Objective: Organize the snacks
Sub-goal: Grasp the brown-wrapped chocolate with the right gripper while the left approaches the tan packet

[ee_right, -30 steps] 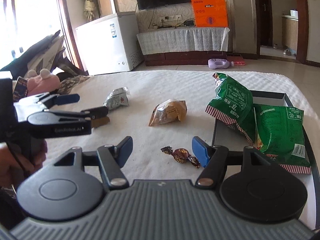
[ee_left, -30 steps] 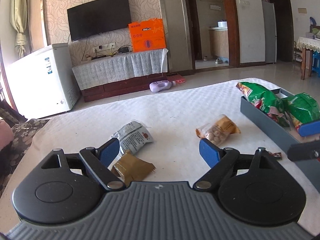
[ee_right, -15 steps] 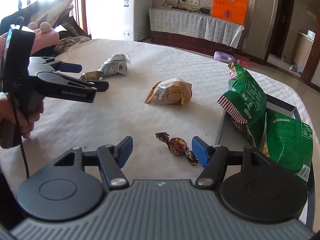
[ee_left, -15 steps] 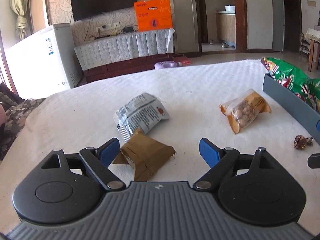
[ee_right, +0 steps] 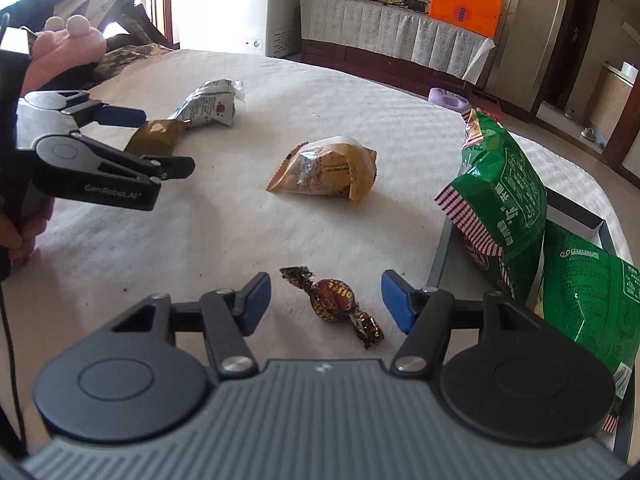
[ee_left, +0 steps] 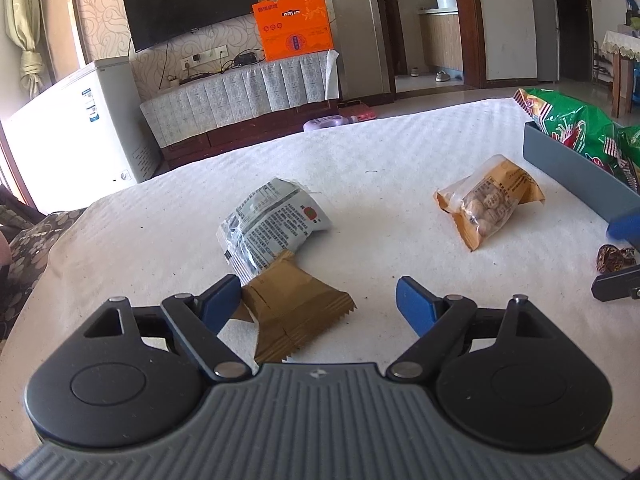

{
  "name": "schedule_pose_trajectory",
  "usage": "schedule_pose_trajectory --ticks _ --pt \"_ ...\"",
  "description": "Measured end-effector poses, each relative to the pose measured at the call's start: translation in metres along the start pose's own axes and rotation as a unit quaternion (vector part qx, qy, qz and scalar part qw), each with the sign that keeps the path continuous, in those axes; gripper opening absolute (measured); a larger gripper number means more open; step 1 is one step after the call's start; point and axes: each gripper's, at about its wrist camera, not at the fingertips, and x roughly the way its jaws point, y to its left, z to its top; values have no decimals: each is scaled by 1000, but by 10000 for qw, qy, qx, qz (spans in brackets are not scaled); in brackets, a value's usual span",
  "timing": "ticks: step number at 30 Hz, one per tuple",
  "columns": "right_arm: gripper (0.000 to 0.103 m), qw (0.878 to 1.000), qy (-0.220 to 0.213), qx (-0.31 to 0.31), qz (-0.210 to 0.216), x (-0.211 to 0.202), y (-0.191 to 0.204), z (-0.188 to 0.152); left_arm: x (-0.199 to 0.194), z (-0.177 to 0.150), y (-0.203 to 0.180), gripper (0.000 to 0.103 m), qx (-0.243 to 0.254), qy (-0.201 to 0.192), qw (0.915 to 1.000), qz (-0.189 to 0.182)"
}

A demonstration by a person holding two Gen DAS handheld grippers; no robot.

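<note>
The brown packet (ee_left: 296, 312) lies on the white cloth between the jaws of my left gripper (ee_left: 316, 300), which are closing a little. Its corner is at the left pad, and the right pad stands well apart. A silver packet (ee_left: 272, 224) lies just beyond it. My right gripper (ee_right: 326, 300) is low over a brown wrapped candy (ee_right: 332, 300). Its jaws are closing with the candy between them, and neither pad presses on it. An orange nut packet (ee_right: 324, 172) lies mid-table. Two green bags (ee_right: 504, 184) rest in the grey tray (ee_right: 440, 248).
In the right wrist view a person's hand (ee_right: 16, 236) holds the left gripper (ee_right: 167, 140) at the left edge. A pink plush (ee_right: 68, 44) sits behind it. The round table's far edge drops to the floor. A white freezer (ee_left: 72, 128) and a TV stand (ee_left: 240, 96) stand beyond.
Both grippers have sunk closer to the cloth. The brown packet now lies further in between the left jaws. The right gripper rolled and drew in around the candy.
</note>
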Motion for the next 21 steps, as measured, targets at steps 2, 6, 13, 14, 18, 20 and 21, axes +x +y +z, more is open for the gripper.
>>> schedule_pose_trajectory --ticks 2,6,13,14,18,20,21 --pt "32 10000 1 15 58 -1 1 0 0 0 -1 76 35 -17 9999 98" --pt "27 10000 47 27 42 -4 3 1 1 0 0 64 17 -35 9997 236" --pt "27 9993 -53 292 232 -14 1 2 4 -1 -1 78 61 64 9996 272" --pt "27 9993 -46 294 240 -14 1 1 7 -2 -2 80 106 176 9995 228" --pt "27 9993 -12 274 240 -15 2 1 8 -2 0 80 106 175 9998 28" --pt "27 9990 -48 352 257 -16 1 2 7 -2 0 71 109 152 9998 -14" --pt "27 9988 -74 395 268 -17 0 2 7 -3 0 66 111 130 9999 2"
